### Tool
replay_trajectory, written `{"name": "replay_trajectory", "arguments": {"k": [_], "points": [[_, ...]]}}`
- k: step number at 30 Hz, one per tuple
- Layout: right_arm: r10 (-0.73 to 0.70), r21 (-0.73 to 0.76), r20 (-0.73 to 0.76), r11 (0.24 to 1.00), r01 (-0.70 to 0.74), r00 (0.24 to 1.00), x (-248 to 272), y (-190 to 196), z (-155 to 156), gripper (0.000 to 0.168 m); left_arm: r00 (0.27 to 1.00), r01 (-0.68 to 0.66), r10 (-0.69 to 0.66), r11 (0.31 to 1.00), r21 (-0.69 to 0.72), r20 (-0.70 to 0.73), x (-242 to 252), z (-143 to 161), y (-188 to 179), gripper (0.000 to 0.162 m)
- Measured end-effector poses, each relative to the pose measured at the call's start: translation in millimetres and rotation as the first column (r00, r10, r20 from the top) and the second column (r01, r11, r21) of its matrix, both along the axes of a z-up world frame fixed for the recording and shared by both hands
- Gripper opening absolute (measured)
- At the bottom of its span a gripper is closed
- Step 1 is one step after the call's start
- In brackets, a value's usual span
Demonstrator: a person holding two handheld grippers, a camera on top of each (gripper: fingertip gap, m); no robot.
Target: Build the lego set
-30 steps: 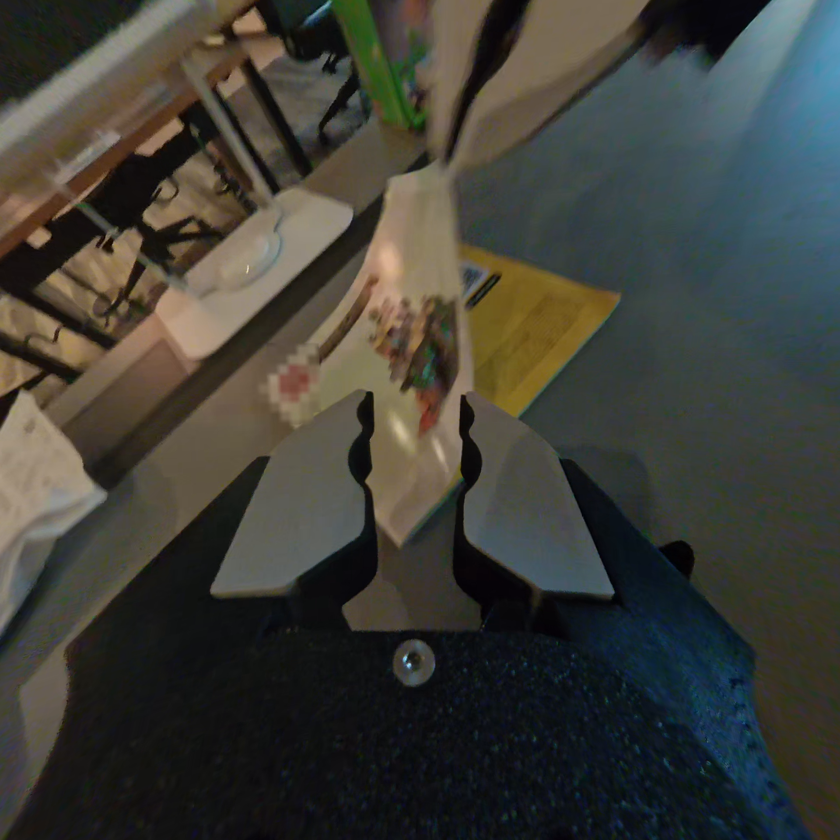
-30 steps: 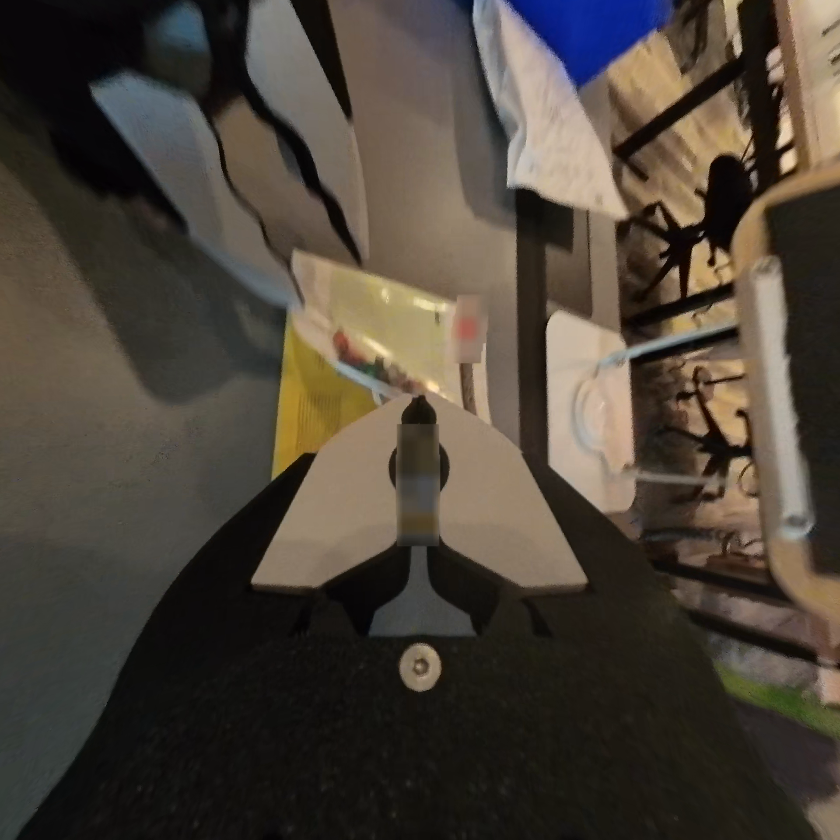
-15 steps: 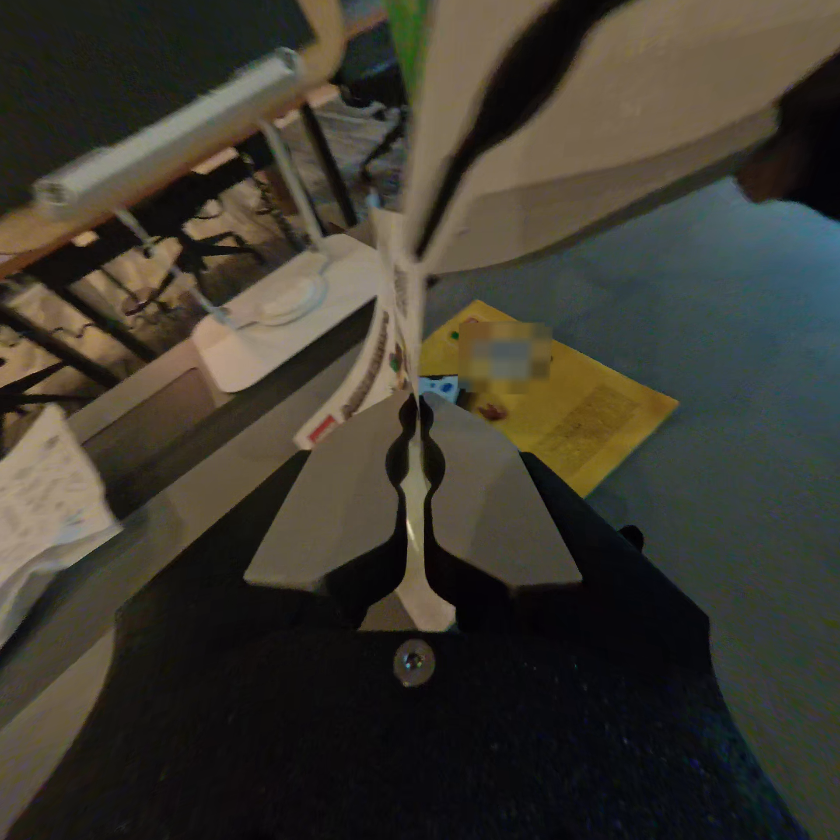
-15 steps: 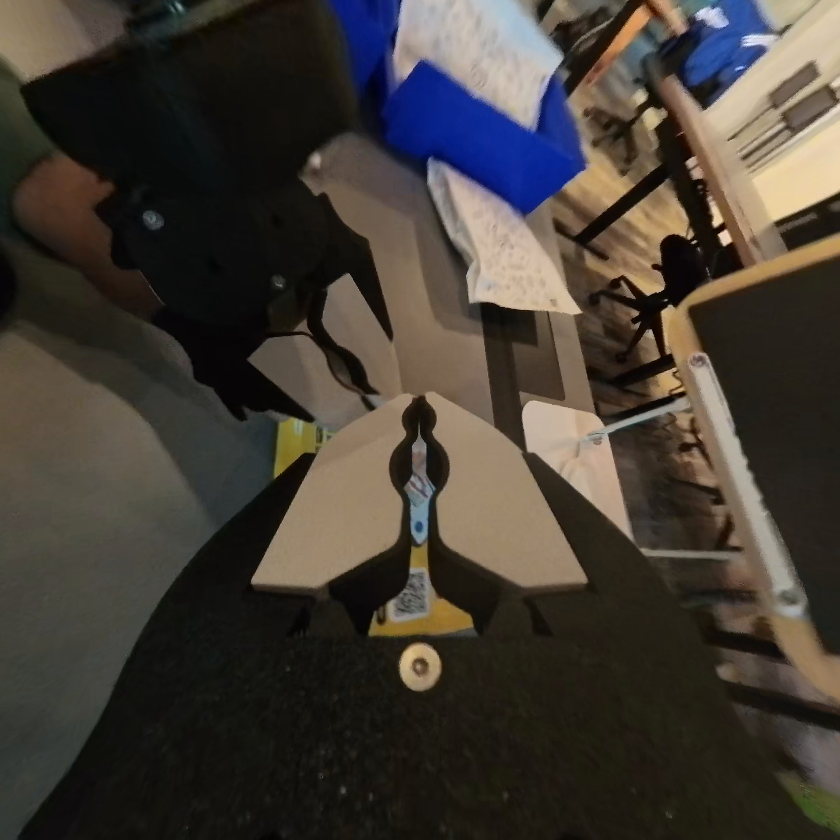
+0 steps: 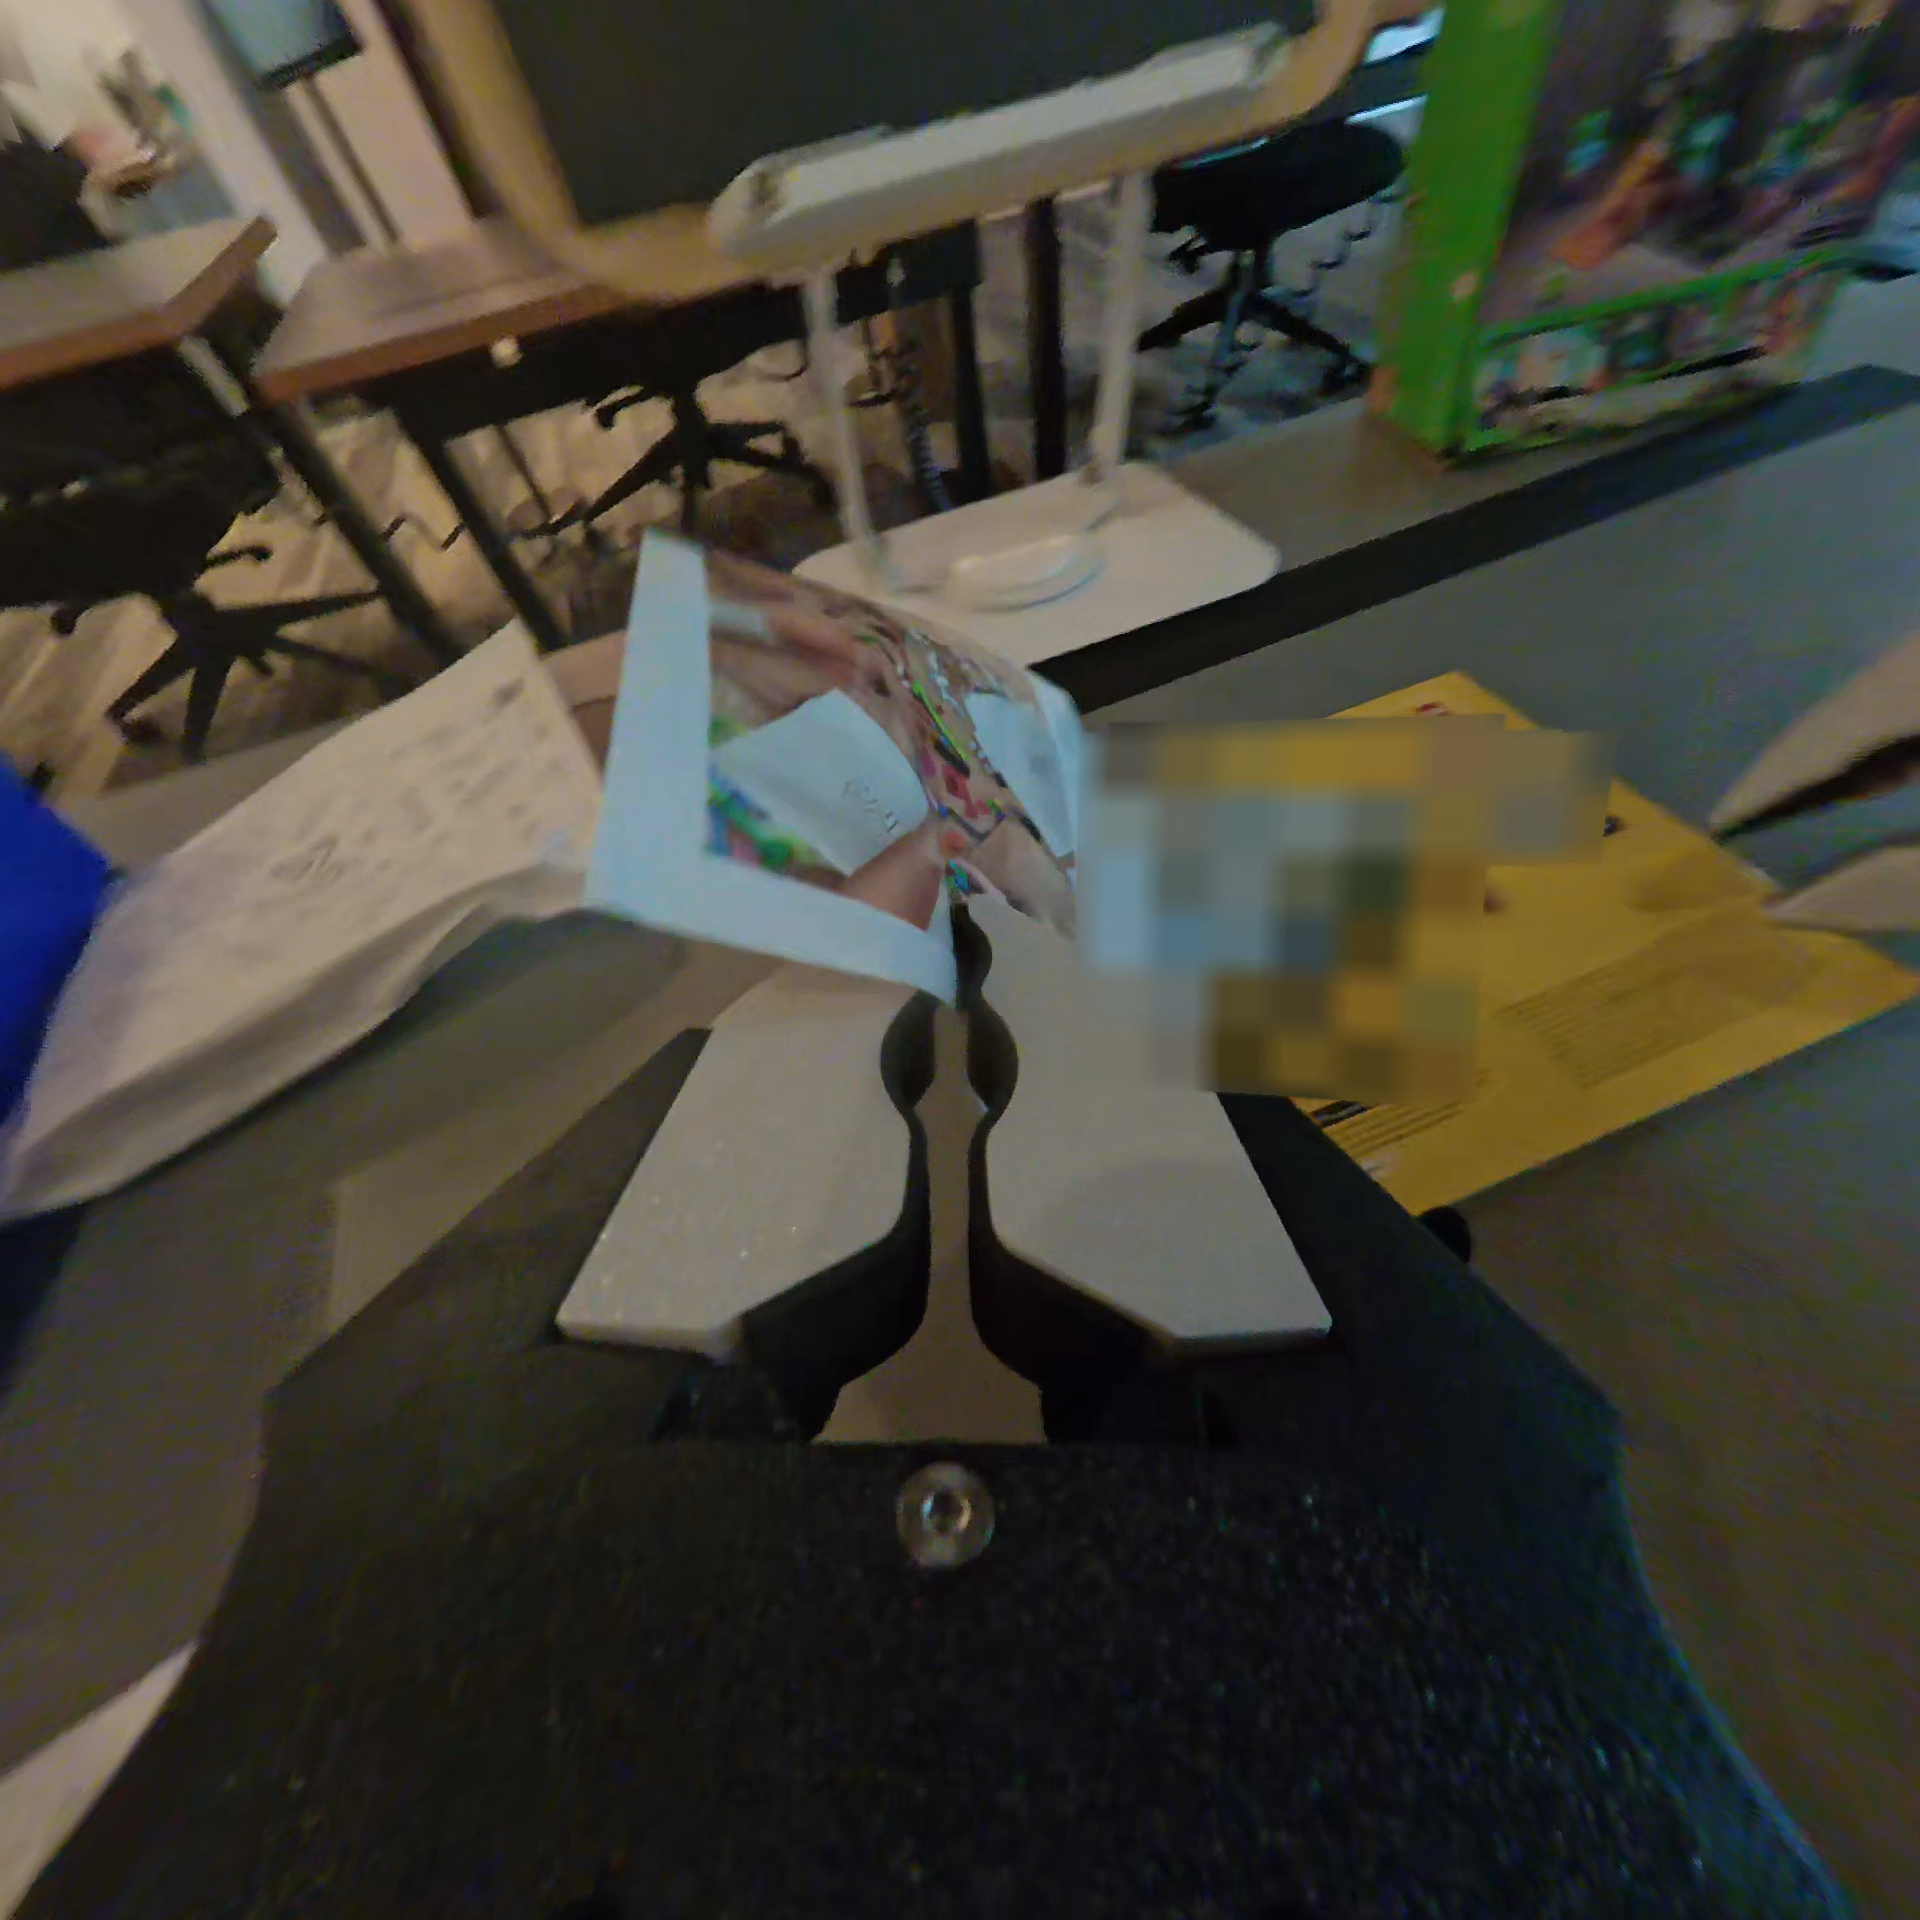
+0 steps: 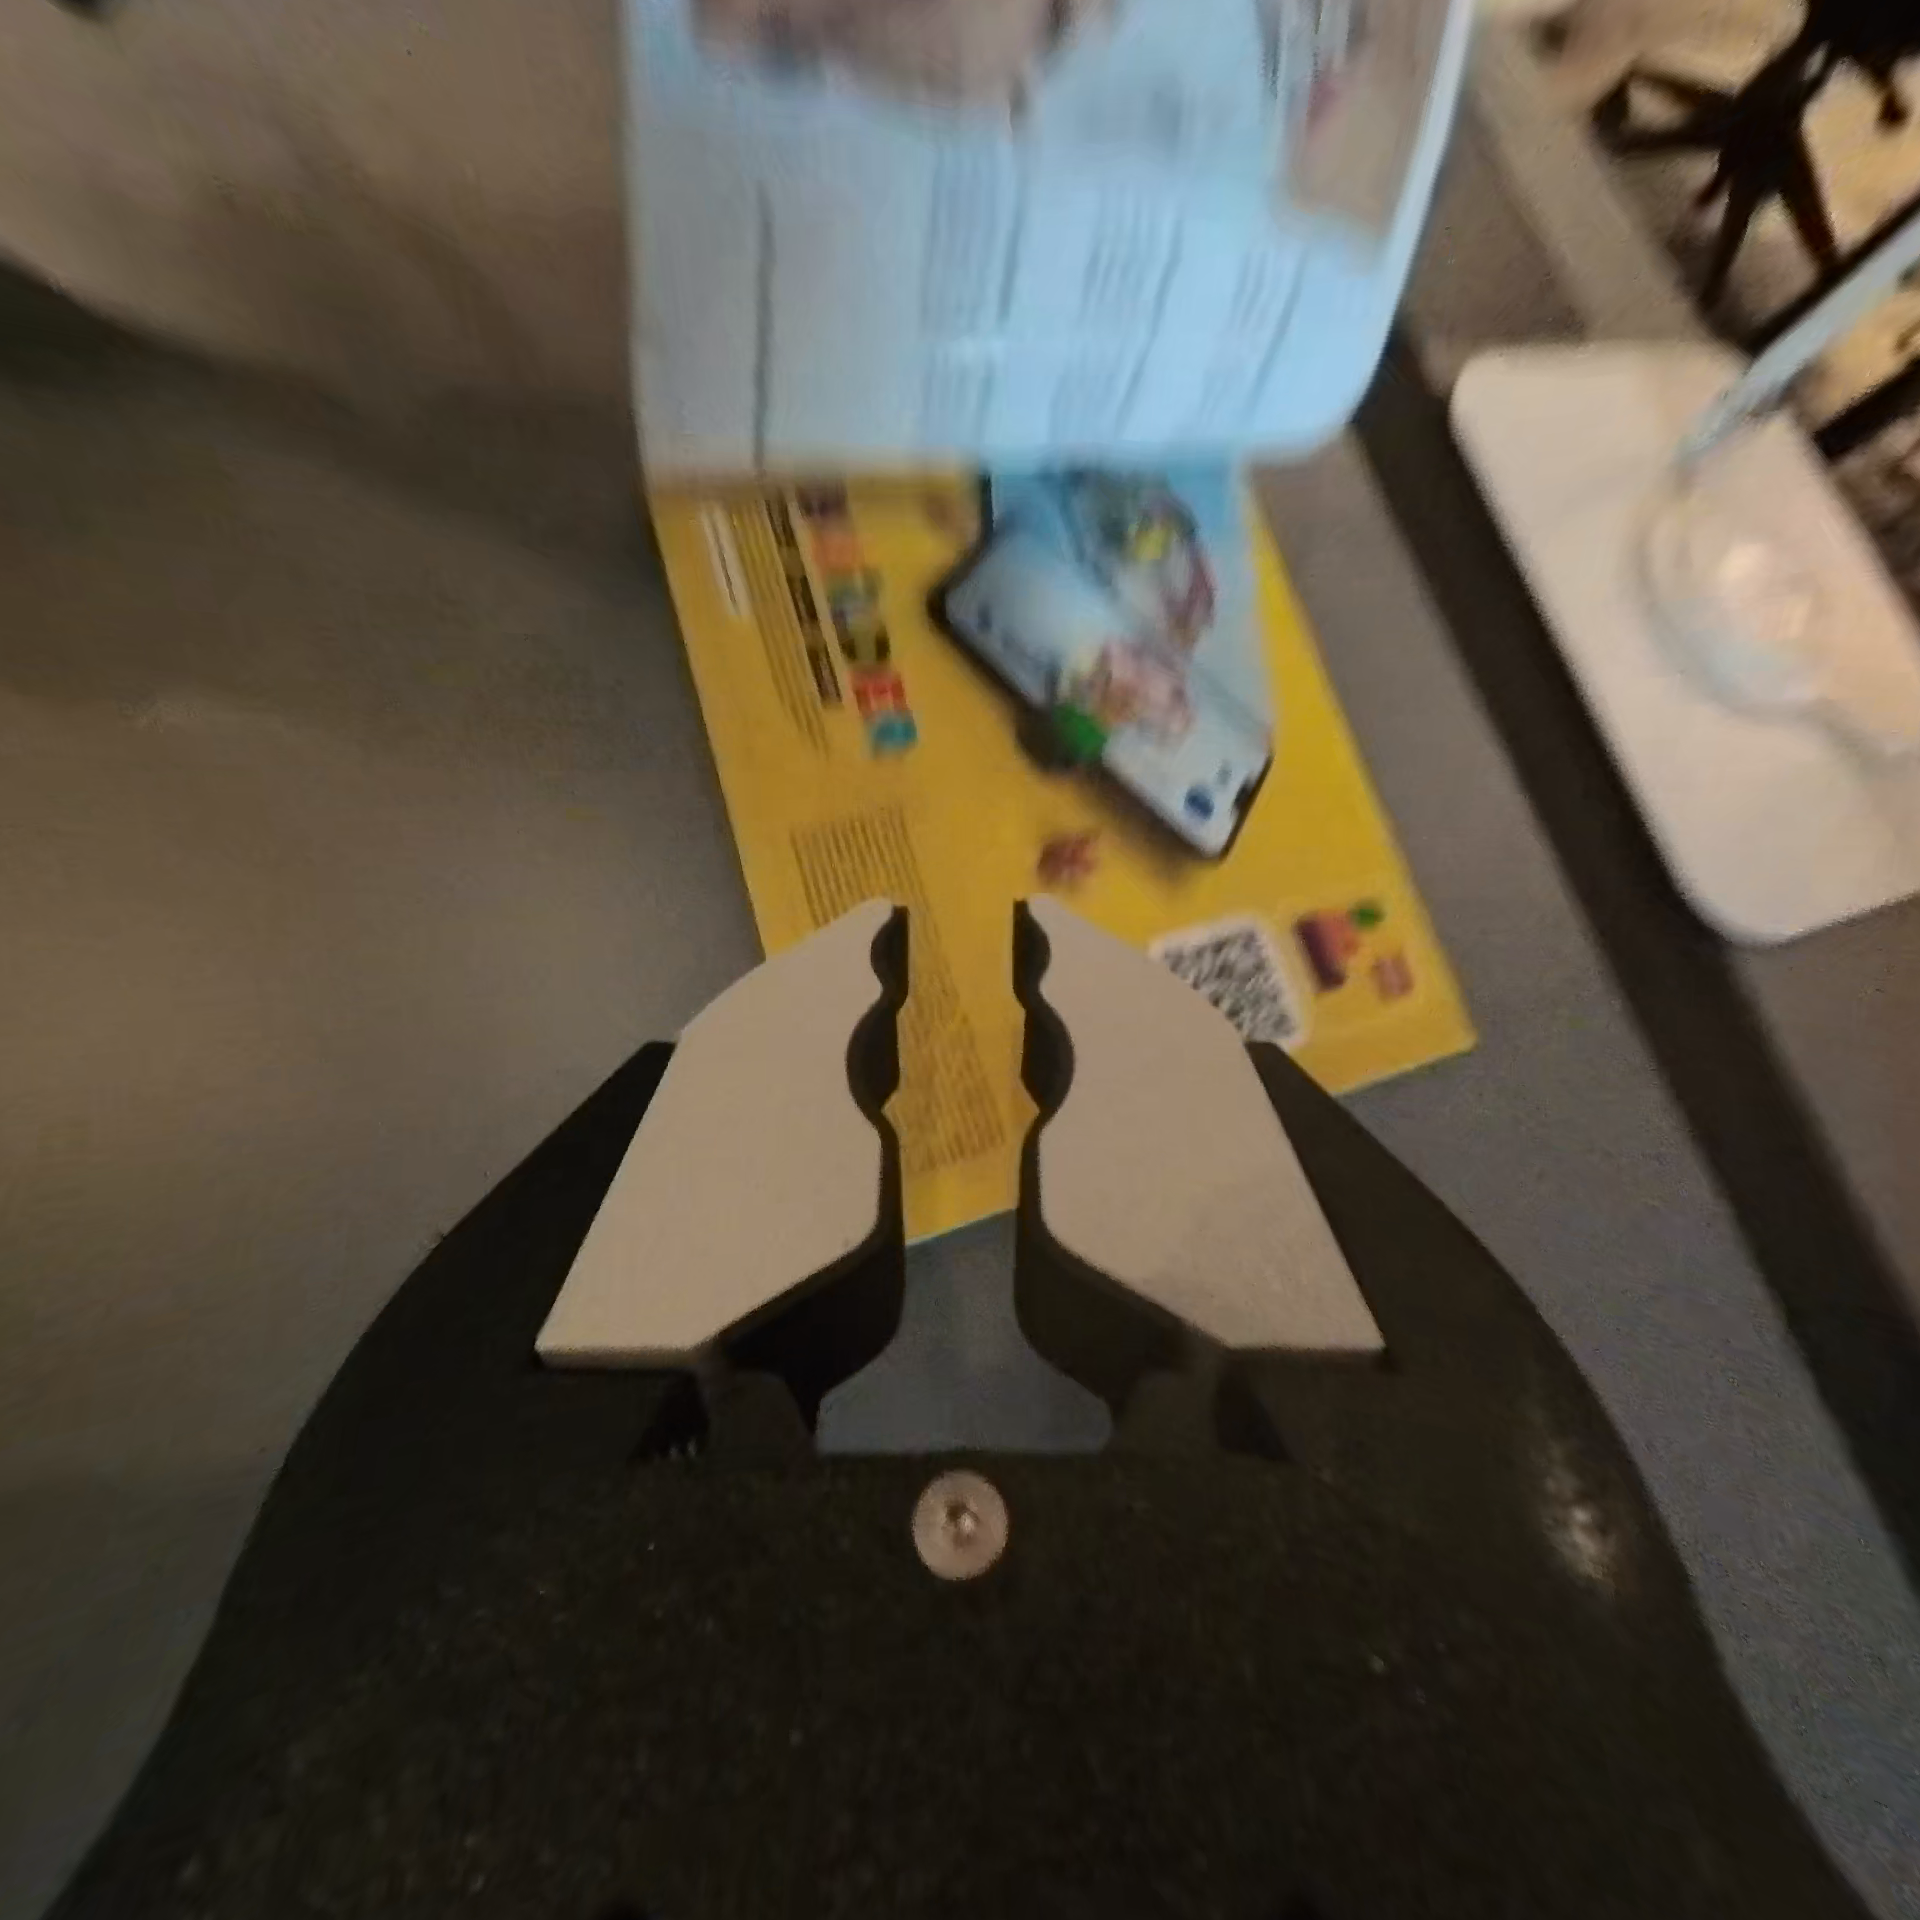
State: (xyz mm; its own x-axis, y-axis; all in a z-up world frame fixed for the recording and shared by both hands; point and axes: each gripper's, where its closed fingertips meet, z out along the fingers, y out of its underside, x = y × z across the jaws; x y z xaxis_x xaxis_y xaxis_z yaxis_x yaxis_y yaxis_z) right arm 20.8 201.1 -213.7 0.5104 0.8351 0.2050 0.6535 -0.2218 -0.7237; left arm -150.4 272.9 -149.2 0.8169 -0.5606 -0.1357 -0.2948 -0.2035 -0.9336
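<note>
While pinching a bottom corner of the booklet (image 5: 790, 790) between the closed tips of the left gripper (image 5: 961, 935), holds it up off the bench (image 5: 1662, 1403), tilted and fanned, probably to turn the pages toward the eye. Grips at the very corner, likely to leave the printed picture uncovered and let the rest hang loose. Too blurred in both views for telling the page.

Has the right gripper (image 6: 961, 925) with fingers apart and nothing between them, poised low over the yellow leaflet (image 6: 935, 831) lying flat on the bench, the booklet hanging above and beyond its tips, not touching. Seems placed there either to catch the free edge of the booklet or to pick up the leaflet; cannot say which.

Leaves the green box (image 5: 1621, 208) standing upright at the far edge of the bench, well apart from both grippers, to the right of the white lamp base (image 5: 1039, 561). Shows no loose bricks or bags anywhere in view. Judged from that, sits at the very start of the build: sorting out the instructions, no piece yet joined. Calls next for a gentle pull only, for fear of tearing thin paper held by one corner or letting it slip out.
</note>
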Motion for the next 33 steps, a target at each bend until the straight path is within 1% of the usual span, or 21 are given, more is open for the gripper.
{"name": "replay_trajectory", "arguments": {"k": [3, 7, 8, 12, 14, 17, 20, 23, 25, 29, 30, 33], "points": [[-0.035, -0.016, 0.019, 0.999, 0.035, 0.999, 4, 3, -22, 0.016, 0.999, -0.038, 0.039, 0.999, -0.033, 0.004, -19, -12, 4, 0.000], [-0.048, 0.002, 0.083, 0.999, 0.048, 0.995, 13, 3, -39, 0.003, 0.998, -0.067, 0.069, 0.993, -0.099, 0.013, -40, -31, 5, 0.002], [-0.047, 0.016, 0.087, 0.999, 0.046, 0.995, 14, 3, -40, 0.000, 0.997, -0.072, 0.075, 0.990, -0.118, 0.019, -44, -36, 5, 0.003], [-0.047, 0.033, 0.127, 0.999, 0.043, 0.991, 17, 0, -40, 0.000, 0.995, -0.080, 0.092, 0.972, -0.221, 0.042, -63, -54, 0, 0.006], [-0.041, 0.037, 0.157, 0.999, 0.036, 0.987, 19, -2, -40, 0.000, 0.994, -0.062, 0.085, 0.957, -0.283, 0.071, -68, -63, -6, 0.009], [-0.052, 0.027, 0.181, 0.999, 0.047, 0.982, 22, -6, -40, 0.000, 0.994, -0.042, 0.074, 0.941, -0.335, 0.084, -73, -74, -17, 0.016], [-0.068, 0.034, 0.186, 0.997, 0.063, 0.980, 25, -8, -40, 0.000, 0.982, 0.009, 0.067, 0.915, -0.404, 0.175, -75, -73, -32, 0.023], [-0.091, 0.025, 0.156, 0.996, 0.088, 0.984, 27, -10, -40, 0.000, 0.972, 0.065, 0.048, 0.886, -0.459, 0.231, -77, -71, -49, 0.029], [-0.112, 0.019, 0.143, 0.994, 0.110, 0.983, 29, -10, -40, 0.000, 0.966, 0.113, 0.024, 0.858, -0.502, 0.258, -76, -72, -62, 0.038], [-0.149, 0.011, 0.126, 0.989, 0.149, 0.981, 30, -10, -40, 0.000, 0.899, 0.284, -0.029, 0.797, -0.532, 0.437, -65, -60, -83, 0.051], [-0.153, 0.014, 0.127, 0.988, 0.152, 0.980, 30, -10, -40, 0.000, 0.892, 0.301, -0.026, 0.780, -0.548, 0.452, -64, -61, -87, 0.056], [-0.166, 0.018, 0.130, 0.986, 0.165, 0.978, 30, -10, -40, 0.000, 0.922, 0.233, 0.001, 0.796, -0.559, 0.386, -78, -68, -89, 0.061]]}}
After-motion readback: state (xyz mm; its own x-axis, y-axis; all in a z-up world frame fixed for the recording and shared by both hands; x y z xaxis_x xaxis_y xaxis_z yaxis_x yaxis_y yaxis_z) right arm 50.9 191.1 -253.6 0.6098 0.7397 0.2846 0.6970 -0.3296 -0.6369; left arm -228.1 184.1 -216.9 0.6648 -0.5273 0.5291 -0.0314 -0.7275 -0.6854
